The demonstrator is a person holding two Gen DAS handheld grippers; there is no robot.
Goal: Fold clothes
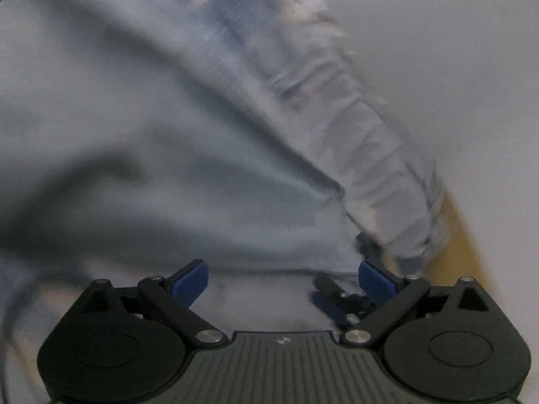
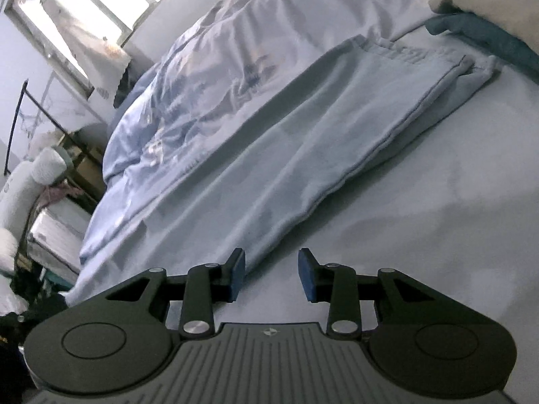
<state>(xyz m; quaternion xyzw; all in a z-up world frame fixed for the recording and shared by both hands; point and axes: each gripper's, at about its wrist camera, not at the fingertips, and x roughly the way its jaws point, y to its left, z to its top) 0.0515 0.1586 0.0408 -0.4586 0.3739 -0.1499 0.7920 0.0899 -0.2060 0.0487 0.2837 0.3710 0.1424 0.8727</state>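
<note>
Pale blue cotton-like cloth fills both of my views: it's a pair of light trousers (image 2: 303, 134) lying flat on the white bedsheet (image 2: 438, 219), legs stacked one on the other, waistband at the far end, hems nearest my right-hand tool.

Going left to right in the right wrist view: cluttered shelving (image 2: 50, 185) at the edge, then a crumpled blue printed duvet (image 2: 175, 101) just beside the trousers, then the trousers, then bare sheet. Far right corner has a folded stack, dark blue under cream (image 2: 488, 17).

Right gripper (image 2: 271, 277): released, pads apart, nothing between them. The trouser hem sits just beside its left pad, not pinched.

Left gripper (image 1: 283, 281): also released, jaws spread wide, hovering over blurred blue fabric (this view is heavily smeared, so I can't tell which part of the garment it's over). A second gripper's dark linkage shows near its right pad.

My read: next step is folding hem end up to waistband. To do it well I'd pinch both layers at each hem corner, lift just clear of the sheet, carry evenly and lay hems square on the waistband.

Fabric looks thin, soft, limp; side seam is stitched dark, waistband gathered. It'll likely sag and wrinkle if dragged.
</note>
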